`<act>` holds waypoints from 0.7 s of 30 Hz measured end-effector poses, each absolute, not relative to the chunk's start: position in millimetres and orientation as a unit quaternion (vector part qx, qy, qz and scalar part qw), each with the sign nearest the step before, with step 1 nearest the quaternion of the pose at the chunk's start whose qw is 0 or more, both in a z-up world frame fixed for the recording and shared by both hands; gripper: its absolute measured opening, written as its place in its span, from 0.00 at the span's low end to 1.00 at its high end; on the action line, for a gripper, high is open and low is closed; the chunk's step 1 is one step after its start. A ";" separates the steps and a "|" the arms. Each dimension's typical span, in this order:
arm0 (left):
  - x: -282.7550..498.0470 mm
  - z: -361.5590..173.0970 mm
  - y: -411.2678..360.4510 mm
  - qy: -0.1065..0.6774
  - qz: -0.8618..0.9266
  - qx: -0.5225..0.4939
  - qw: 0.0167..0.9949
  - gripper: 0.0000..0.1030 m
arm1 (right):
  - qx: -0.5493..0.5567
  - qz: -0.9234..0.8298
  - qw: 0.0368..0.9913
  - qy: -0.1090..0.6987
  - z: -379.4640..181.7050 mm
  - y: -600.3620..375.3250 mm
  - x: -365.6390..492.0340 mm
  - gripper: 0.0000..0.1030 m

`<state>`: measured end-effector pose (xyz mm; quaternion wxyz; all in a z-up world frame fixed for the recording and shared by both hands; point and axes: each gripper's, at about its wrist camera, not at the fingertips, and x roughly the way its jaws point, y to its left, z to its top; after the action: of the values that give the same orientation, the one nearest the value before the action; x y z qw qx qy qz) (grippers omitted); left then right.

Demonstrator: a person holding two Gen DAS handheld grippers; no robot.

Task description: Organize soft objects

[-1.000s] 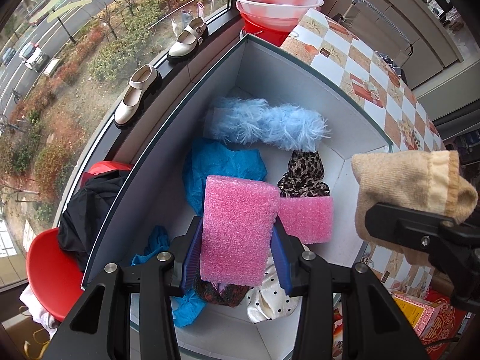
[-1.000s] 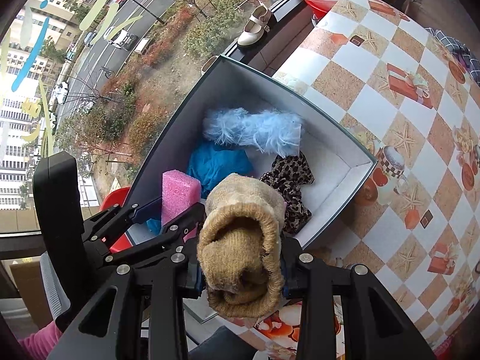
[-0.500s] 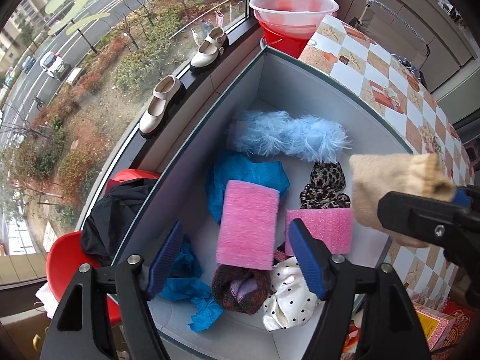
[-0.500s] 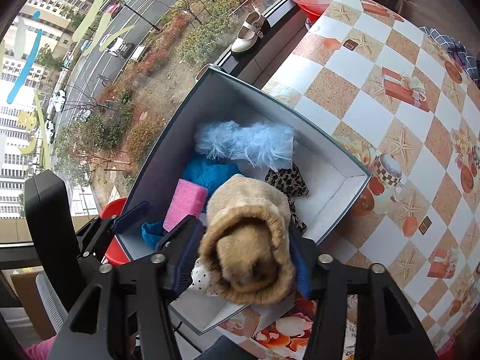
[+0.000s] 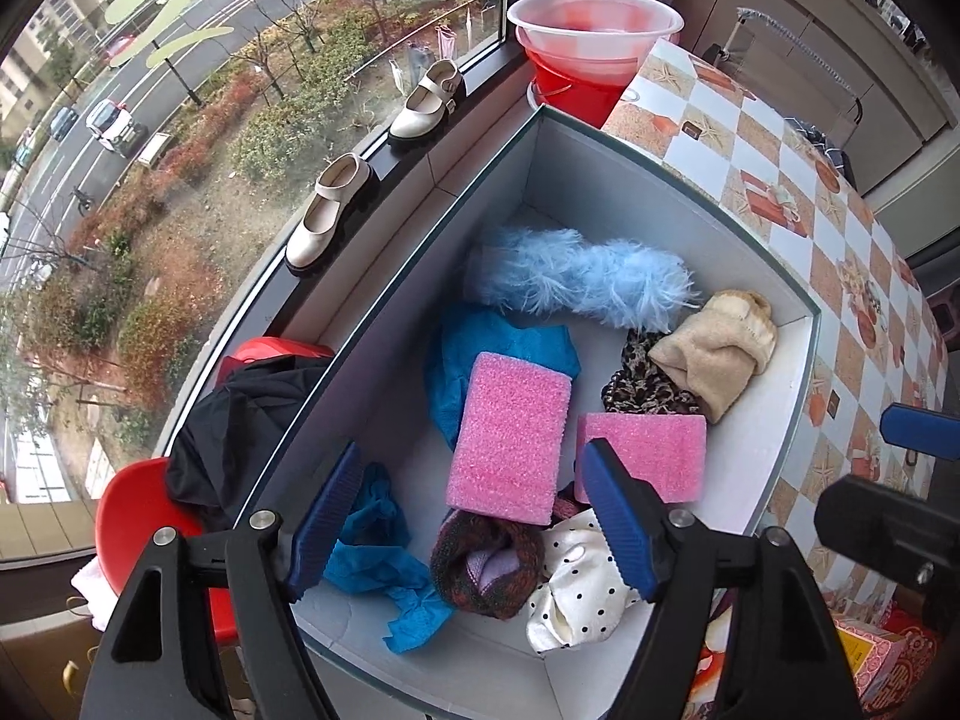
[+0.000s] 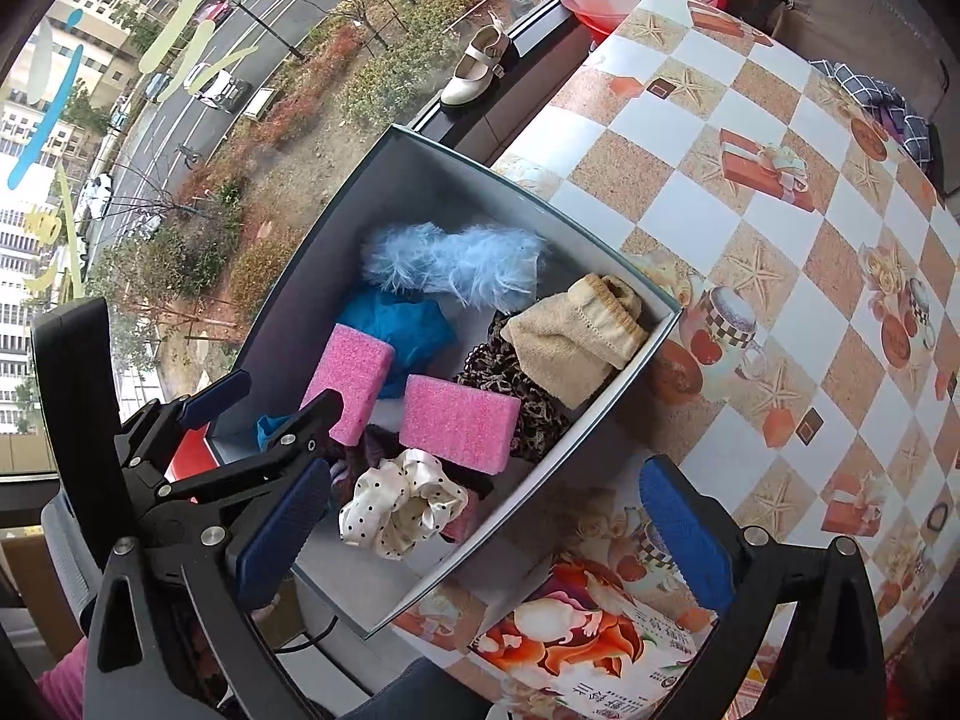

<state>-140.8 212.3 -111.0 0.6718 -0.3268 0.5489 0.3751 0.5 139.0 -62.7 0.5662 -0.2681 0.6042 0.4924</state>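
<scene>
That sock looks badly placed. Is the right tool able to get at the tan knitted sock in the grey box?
Probably yes: the tan knitted sock lies uncovered on top, and the right tool, its jaws opening and empty, hangs above the grey box.

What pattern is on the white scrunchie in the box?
Black polka dots on the white scrunchie; clearest in the right wrist view.

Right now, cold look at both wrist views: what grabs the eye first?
The grey box packed with soft things: two pink foam blocks near its middle, a fluffy light-blue piece at the far end, and a tan sock lying on a leopard-print cloth by the table-side wall. Both tongs hang empty above it; the right tongs are opening. Beyond, cream shoes sit on the window sill.
</scene>
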 end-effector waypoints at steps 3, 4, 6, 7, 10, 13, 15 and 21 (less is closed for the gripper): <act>-141.1 -108.6 209.7 0.549 0.378 -0.325 0.671 0.76 | -0.278 0.493 0.564 0.601 -61.2 134.4 -6.5 1.00; -141.5 -107.9 209.2 0.549 0.376 -0.326 0.672 0.76 | -0.282 0.493 0.565 0.599 -61.0 132.9 -8.8 1.00; -141.0 -107.4 208.2 0.550 0.375 -0.325 0.671 0.76 | -0.292 0.491 0.567 0.593 -60.6 130.8 -13.4 1.00; -141.5 -106.7 207.1 0.551 0.376 -0.323 0.671 0.76 | -0.298 0.490 0.569 0.589 -60.2 129.7 -15.2 1.00; -144.2 -104.2 204.2 0.553 0.375 -0.321 0.671 0.76 | -0.309 0.487 0.575 0.580 -58.2 125.9 -18.7 1.00; -144.0 -104.0 201.1 0.556 0.375 -0.316 0.671 0.76 | -0.313 0.484 0.578 0.578 -56.1 122.9 -20.4 1.00; -145.2 -103.0 198.0 0.559 0.373 -0.314 0.671 0.76 | -0.310 0.485 0.578 0.579 -54.8 120.6 -20.9 1.00; -150.1 -96.7 186.8 0.562 0.368 -0.310 0.673 0.76 | -0.299 0.485 0.581 0.581 -50.1 112.8 -22.3 1.00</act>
<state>-150.1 186.8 -96.7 0.6728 -0.3102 0.5616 0.3684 -22.3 112.8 -50.1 0.5806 -0.2995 0.5809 0.4854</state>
